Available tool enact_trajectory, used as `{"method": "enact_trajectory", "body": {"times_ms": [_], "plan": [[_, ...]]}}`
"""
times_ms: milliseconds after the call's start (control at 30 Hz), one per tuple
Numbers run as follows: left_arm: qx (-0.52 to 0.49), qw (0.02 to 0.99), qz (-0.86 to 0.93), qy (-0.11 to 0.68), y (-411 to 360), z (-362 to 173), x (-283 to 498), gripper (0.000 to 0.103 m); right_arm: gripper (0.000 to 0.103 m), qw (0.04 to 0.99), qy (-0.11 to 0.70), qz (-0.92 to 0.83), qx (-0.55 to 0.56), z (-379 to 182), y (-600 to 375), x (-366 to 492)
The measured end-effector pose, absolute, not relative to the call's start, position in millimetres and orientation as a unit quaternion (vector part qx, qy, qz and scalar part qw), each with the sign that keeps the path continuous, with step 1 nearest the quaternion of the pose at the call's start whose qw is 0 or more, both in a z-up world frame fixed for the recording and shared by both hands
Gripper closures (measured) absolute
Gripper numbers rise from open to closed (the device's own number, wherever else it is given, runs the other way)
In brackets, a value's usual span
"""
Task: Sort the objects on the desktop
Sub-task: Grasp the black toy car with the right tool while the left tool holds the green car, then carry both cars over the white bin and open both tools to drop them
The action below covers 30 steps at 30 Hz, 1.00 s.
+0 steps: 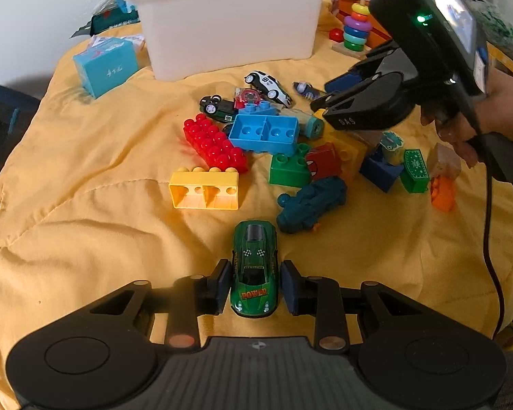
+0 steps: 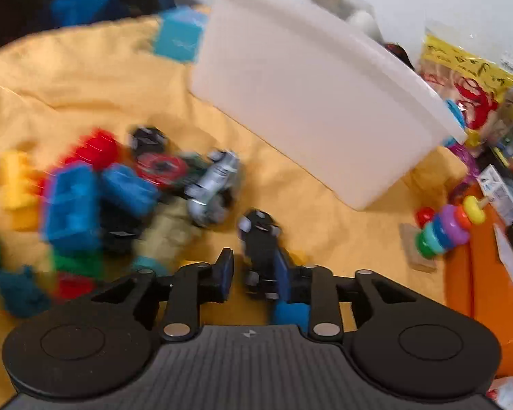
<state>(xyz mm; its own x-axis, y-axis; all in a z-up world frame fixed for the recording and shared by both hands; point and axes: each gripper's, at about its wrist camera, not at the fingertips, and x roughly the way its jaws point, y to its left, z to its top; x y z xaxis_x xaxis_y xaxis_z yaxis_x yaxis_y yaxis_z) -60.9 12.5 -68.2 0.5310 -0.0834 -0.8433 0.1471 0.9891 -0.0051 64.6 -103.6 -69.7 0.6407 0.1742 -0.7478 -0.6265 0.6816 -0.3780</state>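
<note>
Two cars are my targets: left gripper [image 1: 255, 285] fingers clench the green racer [image 1: 254, 270], right gripper [image 2: 254, 275] fingers loosely straddle a dark car [image 2: 261, 249], both presumably bound for the white bin [image 1: 229, 17] at top centre.

- A yellow quilted cloth [image 1: 85, 225] covers the whole surface, wrinkled at lower left.
- White plastic bin [image 1: 229, 27] at top centre; a light blue box [image 1: 106, 65] to its left.
- Centre: red studded brick [image 1: 215, 143], blue brick [image 1: 263, 133] lying open side up, yellow brick [image 1: 205, 189], green brick [image 1: 289, 169].
- White toy car [image 1: 268, 87] and dark green car [image 1: 217, 106] just below the bin.
- Teal toy figure [image 1: 309, 203] (on its side) right of centre.
- Ring stacker [image 1: 355, 30] at upper right.
- Green toy car [image 1: 254, 266] at lower centre.
</note>
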Motion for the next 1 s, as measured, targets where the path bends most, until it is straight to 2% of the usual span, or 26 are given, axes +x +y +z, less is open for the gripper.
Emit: {"method": "enact_trajectory", "body": {"times_ms": [33,100,300,400,533,667,767,800,933,1000], "plan": [[0.031,0.875,-0.064,0.479,13,-68,-61,0.068,0.075,0.851,0.359,0.235,-0.303,-69,-109,71],[0.031,0.875,-0.063,0.478,13,-69,-61,0.068,0.084,0.853,0.379,0.243,-0.265,-67,-118,80],[0.031,0.878,-0.063,0.473,13,-70,-62,0.068,0.084,0.850,0.406,0.307,-0.134,-18,-153,52],[0.031,0.880,-0.063,0.470,12,-70,-62,0.068,0.084,0.793,0.470,0.385,-0.044,-13,-173,27],[0.010,0.878,-0.075,0.473,14,-67,-59,0.070,0.084,0.713,0.561,0.411,0.089,-50,-191,14],[0.002,0.871,-0.096,0.482,10,-66,-60,0.070,0.080,0.732,0.571,0.370,0.047,-68,-188,-1],[0.025,0.868,-0.091,0.487,6,-65,-63,0.067,0.062,0.770,0.541,0.338,-0.010,-55,-185,-14],[0.035,0.868,-0.088,0.487,6,-63,-65,0.065,0.060,0.783,0.529,0.324,-0.047,-49,-180,-19],[0.039,0.862,-0.090,0.497,7,-65,-66,0.065,0.061,0.807,0.476,0.324,-0.125,-36,-162,-39],[0.043,0.860,-0.091,0.499,7,-67,-64,0.066,0.061,0.807,0.476,0.304,-0.169,-47,-153,-39]]}}
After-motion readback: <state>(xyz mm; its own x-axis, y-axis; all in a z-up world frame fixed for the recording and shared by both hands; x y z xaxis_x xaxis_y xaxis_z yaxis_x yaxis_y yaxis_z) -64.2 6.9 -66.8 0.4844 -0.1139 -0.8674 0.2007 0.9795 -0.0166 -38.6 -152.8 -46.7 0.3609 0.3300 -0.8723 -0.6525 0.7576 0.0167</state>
